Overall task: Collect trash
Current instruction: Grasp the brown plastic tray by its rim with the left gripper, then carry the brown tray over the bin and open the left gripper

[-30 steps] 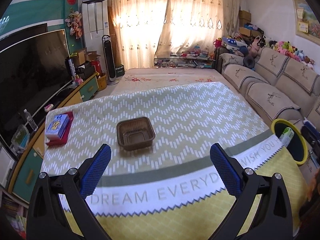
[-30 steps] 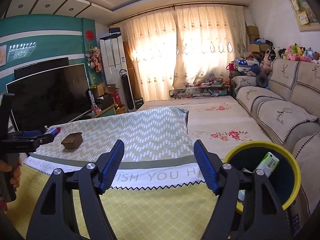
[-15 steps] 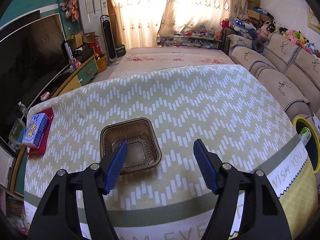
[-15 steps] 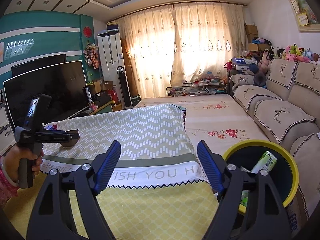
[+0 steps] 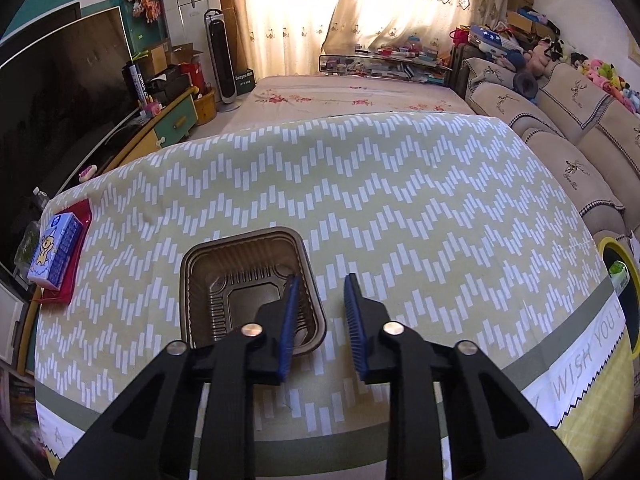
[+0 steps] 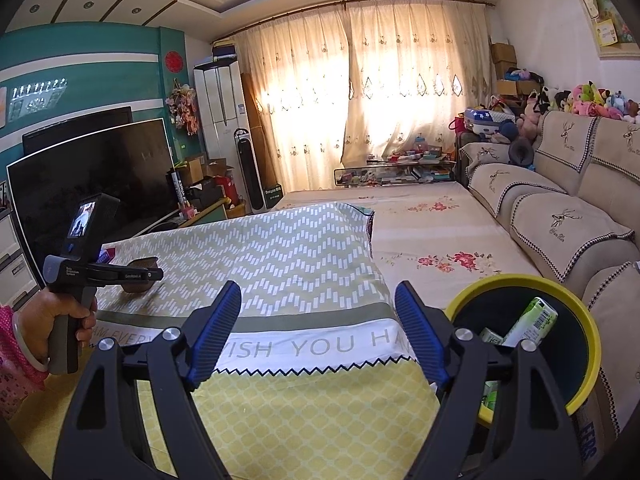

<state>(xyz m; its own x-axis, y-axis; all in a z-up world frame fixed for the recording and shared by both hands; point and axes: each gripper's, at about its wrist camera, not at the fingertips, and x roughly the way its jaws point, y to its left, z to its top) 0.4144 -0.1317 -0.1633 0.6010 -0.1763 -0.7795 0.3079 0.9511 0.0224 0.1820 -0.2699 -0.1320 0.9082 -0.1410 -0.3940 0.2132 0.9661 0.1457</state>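
Straddling one wall of the brown square plastic food tray (image 5: pixel 248 280) on the chevron-cloth table (image 5: pixel 400 208), left gripper (image 5: pixel 320 320) fingers stand narrow, not yet clamped. Right gripper (image 6: pixel 316 332) fingers stand wide, holding nothing, beside the yellow-rimmed dark bin (image 6: pixel 520 284). Bin already holds green cartons (image 6: pixel 528 320); tray remains, judged last.

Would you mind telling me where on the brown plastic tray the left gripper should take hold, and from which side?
Grip the brown plastic tray by its right wall, coming from above and the near side. It sits upright and open on the tablecloth, too wide to span, so a thin wall is the handle. The left gripper already straddles that wall, one finger inside, one outside, not yet closed.
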